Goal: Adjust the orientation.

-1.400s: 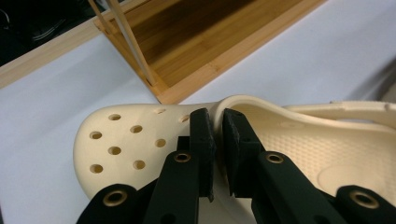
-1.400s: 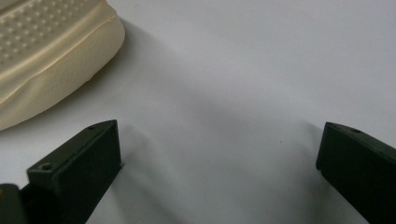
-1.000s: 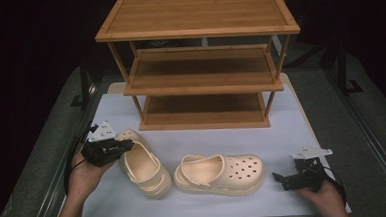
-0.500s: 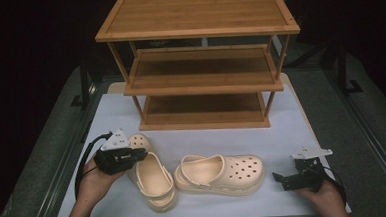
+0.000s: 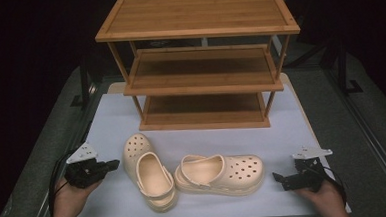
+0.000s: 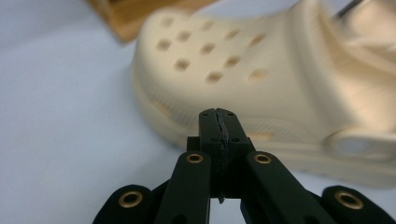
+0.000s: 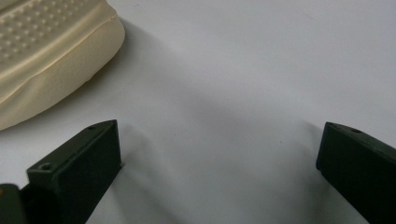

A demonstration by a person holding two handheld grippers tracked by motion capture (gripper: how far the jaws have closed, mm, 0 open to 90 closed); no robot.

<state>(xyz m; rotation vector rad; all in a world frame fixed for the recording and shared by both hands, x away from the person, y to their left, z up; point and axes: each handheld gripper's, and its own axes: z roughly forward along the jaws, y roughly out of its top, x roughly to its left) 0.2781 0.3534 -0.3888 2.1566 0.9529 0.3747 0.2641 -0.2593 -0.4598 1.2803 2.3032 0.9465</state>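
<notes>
Two cream clogs lie on the white table top. The left clog (image 5: 148,172) points away from me, and the right clog (image 5: 219,173) lies crosswise with its toe to the right. My left gripper (image 5: 115,164) sits low just left of the left clog, a small gap away. Its jaws have just closed and are shut (image 6: 218,117) with nothing between them, facing the clog's holed toe (image 6: 252,70). My right gripper (image 5: 277,176) rests near the front right edge, aimed at the right clog's toe (image 7: 46,51), open (image 7: 219,154) and with nothing in it.
A three-tier bamboo shoe rack (image 5: 201,63) stands at the back of the white table (image 5: 282,134), its shelves bare. Dark floor and metal rails flank the table on both sides.
My left gripper went from the left clog's toe along its side, then drew back to the left, off the clog. The clog shifted slightly. The right gripper stayed still.
</notes>
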